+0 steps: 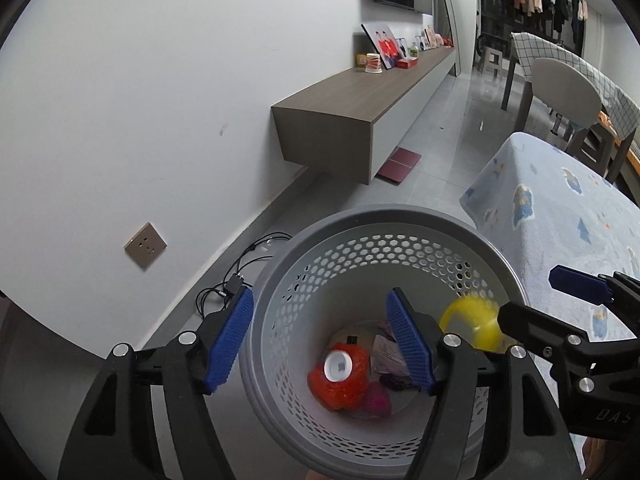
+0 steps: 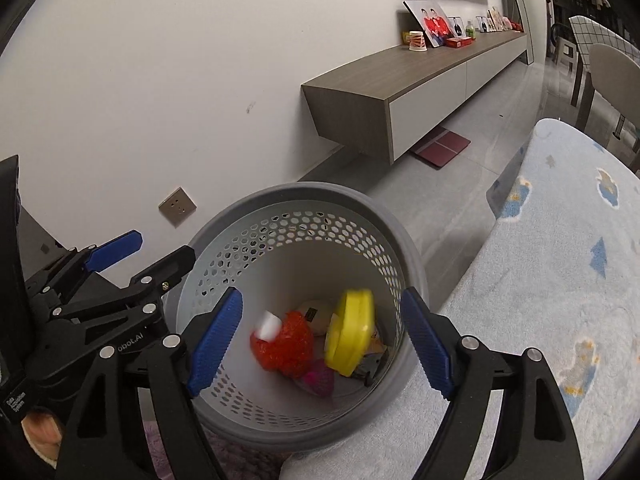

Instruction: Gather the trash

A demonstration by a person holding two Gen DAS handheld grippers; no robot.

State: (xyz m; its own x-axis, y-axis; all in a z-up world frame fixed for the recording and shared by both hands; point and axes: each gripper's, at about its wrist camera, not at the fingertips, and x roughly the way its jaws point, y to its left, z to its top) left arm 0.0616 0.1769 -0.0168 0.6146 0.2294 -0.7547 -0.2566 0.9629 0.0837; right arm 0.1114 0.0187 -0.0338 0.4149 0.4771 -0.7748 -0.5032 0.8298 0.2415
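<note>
Hovering over a grey perforated wastebasket (image 1: 372, 224), two hand-held grippers stand with jaws apart and nothing between their blue pads. The left gripper (image 1: 320, 340) points down into the basket's mouth, one pad outside the rim on the wall side, the other inside it. The right gripper (image 2: 320, 344) straddles the opening from the side nearer the cloth-covered table (image 2: 560, 280), both pads released.

Below the open jaws, a yellow plastic piece (image 2: 352, 332) is inside the basket, blurred and tilted on edge, just beside a red crinkled bottle with a white cap (image 2: 288, 344). In the left view the yellow piece (image 1: 472, 320) shows near the rim, partly hidden behind the right gripper's black arm (image 1: 540, 332). The red bottle (image 1: 340, 376) lies on the basket floor among scraps of paper (image 1: 386, 350) and a pink wrapper (image 1: 376, 398).

The basket stands on the floor between a white wall with a socket plate (image 1: 145, 245) and the table. Black cables (image 1: 240, 280) trail along the floor just beside the basket, on the wall side.
</note>
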